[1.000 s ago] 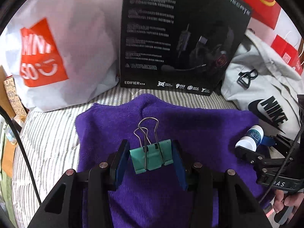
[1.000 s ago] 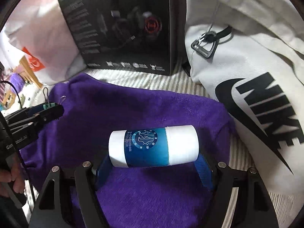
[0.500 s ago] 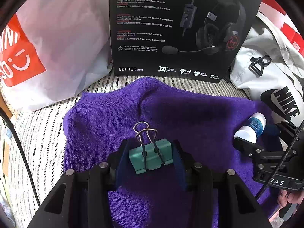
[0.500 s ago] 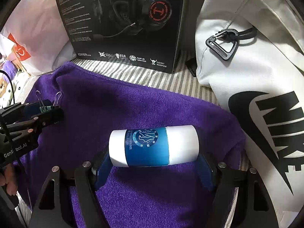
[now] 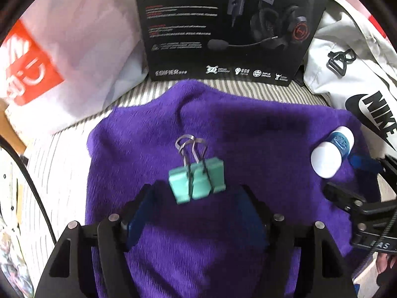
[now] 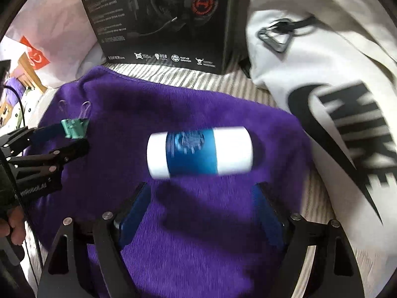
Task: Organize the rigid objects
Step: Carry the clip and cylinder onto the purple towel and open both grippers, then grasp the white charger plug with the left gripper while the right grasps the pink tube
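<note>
A mint-green binder clip [image 5: 197, 180] lies on the purple towel [image 5: 248, 129], its wire handles pointing away. My left gripper [image 5: 196, 197] is open, its blue pads [image 5: 139, 213] spread wider than the clip, which sits at the fingertips untouched. A white-and-blue bottle [image 6: 199, 152] lies on its side on the towel [image 6: 198, 236], blurred, just beyond my right gripper [image 6: 201, 188], which is open and apart from it. The right wrist view also shows the clip [image 6: 74, 126] by the left gripper [image 6: 72, 137]. The left wrist view shows the bottle [image 5: 330, 154] by the right gripper [image 5: 347, 176].
A black headset box [image 5: 223, 24] stands upright behind the towel. A white Nike bag [image 6: 335, 99] lies to the right and a white bag with an orange logo [image 5: 62, 49] to the left. Striped bedding [image 5: 54, 161] surrounds the towel.
Both grippers have opened and drawn back. The binder clip and the bottle, held a second ago, now lie free on the towel ahead of the fingertips.
</note>
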